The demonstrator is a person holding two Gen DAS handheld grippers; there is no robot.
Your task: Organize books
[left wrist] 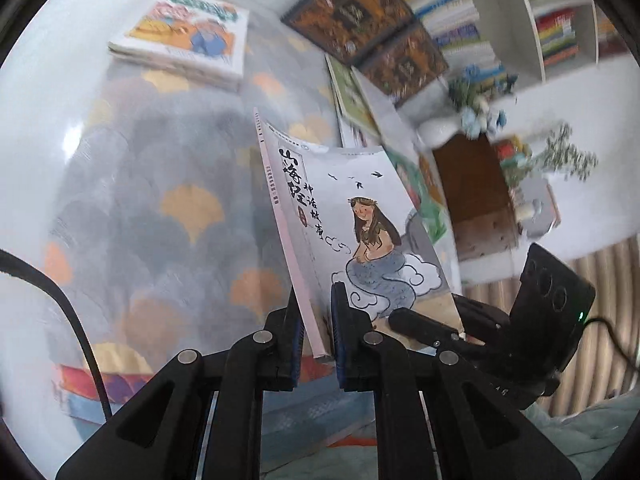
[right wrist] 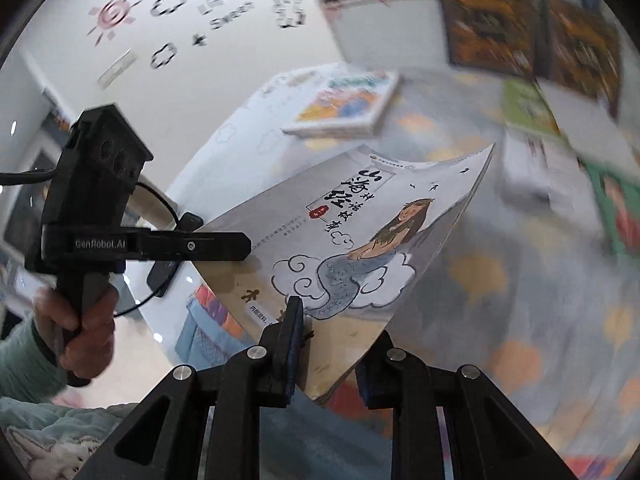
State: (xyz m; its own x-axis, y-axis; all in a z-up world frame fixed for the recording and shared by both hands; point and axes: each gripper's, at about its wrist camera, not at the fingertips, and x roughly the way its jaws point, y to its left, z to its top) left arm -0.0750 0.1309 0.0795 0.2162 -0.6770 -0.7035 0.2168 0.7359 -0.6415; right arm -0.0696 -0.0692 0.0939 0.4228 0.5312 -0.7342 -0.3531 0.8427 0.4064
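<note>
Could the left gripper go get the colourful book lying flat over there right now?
Probably not yet. The left gripper is shut on the mermaid book, shared with the right gripper. The colourful book lies uncovered on the table.

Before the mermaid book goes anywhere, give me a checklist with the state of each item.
1. Left gripper shut on the mermaid book at its spine edge: ok.
2. Right gripper shut on the book's bottom edge: ok.
3. Book lifted off the patterned tablecloth: ok.
4. Free top corner flat: not ok, it curls.
5. Colourful book stack apart from the held book: ok.
6. Drop spot chosen among the dark-cover books: cannot tell.
</note>
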